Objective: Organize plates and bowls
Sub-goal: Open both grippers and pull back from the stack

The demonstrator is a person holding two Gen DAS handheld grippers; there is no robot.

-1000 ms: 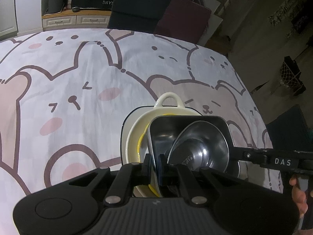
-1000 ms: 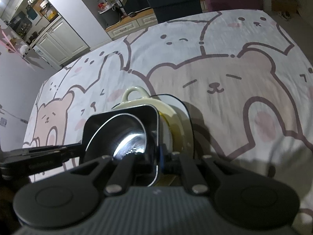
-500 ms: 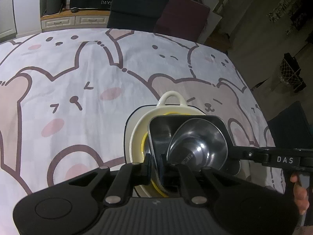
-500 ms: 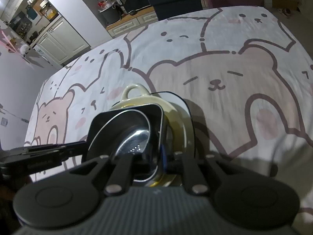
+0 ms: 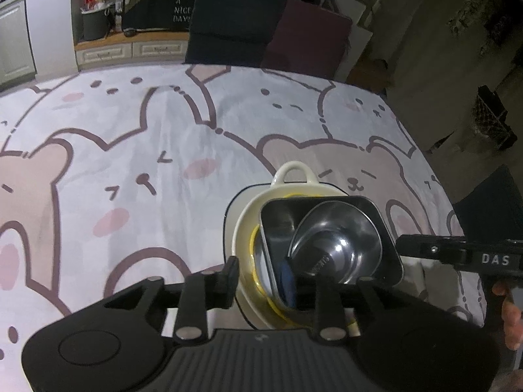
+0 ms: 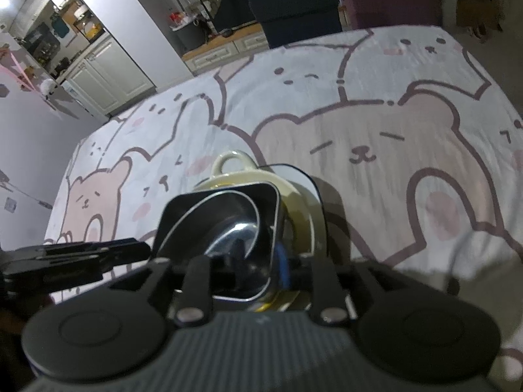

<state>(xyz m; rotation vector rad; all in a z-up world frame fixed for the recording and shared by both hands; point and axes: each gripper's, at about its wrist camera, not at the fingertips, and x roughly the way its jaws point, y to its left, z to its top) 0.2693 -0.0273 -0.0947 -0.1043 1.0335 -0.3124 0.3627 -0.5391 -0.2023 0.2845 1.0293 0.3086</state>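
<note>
One stack is complete: round steel bowl [image 5: 336, 248] nests in square steel tray [image 5: 278, 225], cream dish [image 5: 294, 181] at 12 o'clock beneath; both grippers' jaws have just opened, releasing the tray.

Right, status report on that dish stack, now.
Left gripper and right gripper just opened, releasing square steel tray. Round steel bowl nested inside, on cream handled dish. Nothing obstructing.

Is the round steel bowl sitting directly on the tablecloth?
No. The round steel bowl sits inside the square steel tray, which rests in the cream handled dish.
</note>
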